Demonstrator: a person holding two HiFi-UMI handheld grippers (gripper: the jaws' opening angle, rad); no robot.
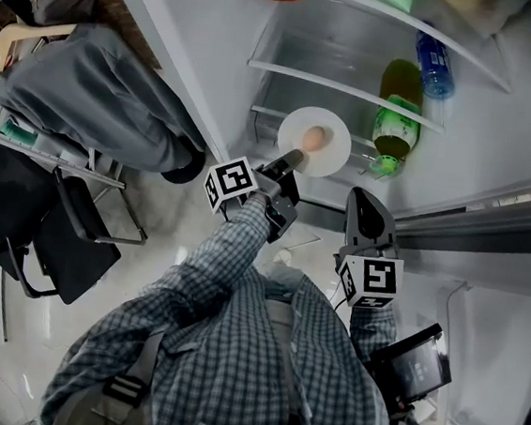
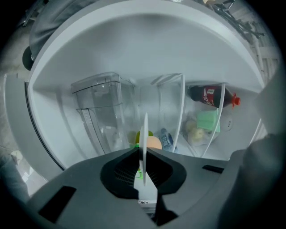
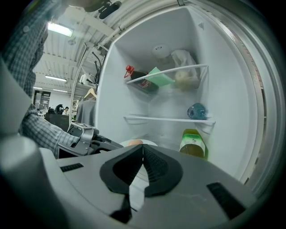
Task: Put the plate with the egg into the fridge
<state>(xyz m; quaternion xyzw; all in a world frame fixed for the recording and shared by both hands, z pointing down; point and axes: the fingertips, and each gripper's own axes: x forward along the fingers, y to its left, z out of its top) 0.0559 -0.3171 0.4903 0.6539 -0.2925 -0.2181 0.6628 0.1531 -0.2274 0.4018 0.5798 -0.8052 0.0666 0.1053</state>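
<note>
A white plate [image 1: 335,154] carrying a brown egg [image 1: 314,138] is held out level inside the open fridge, over its lower shelf [image 1: 293,125]. My left gripper [image 1: 291,161] is shut on the plate's near rim. In the left gripper view the plate [image 2: 145,134] stands edge-on between the jaws, with the egg [image 2: 154,142] just behind it. My right gripper [image 1: 365,204] hangs lower right of the plate, shut with nothing in it. From the right gripper view [image 3: 143,150] the jaws meet, and the plate [image 3: 150,144] and egg [image 3: 133,142] lie beyond them.
A green bottle [image 1: 398,117] stands right of the plate, and a blue bottle [image 1: 435,62] lies on the shelf above. A cola bottle [image 2: 210,95] and green packet [image 2: 208,120] fill the top shelf. Clear drawers [image 2: 100,107] sit low. A grey garment [image 1: 89,94] and black chair [image 1: 64,242] are left.
</note>
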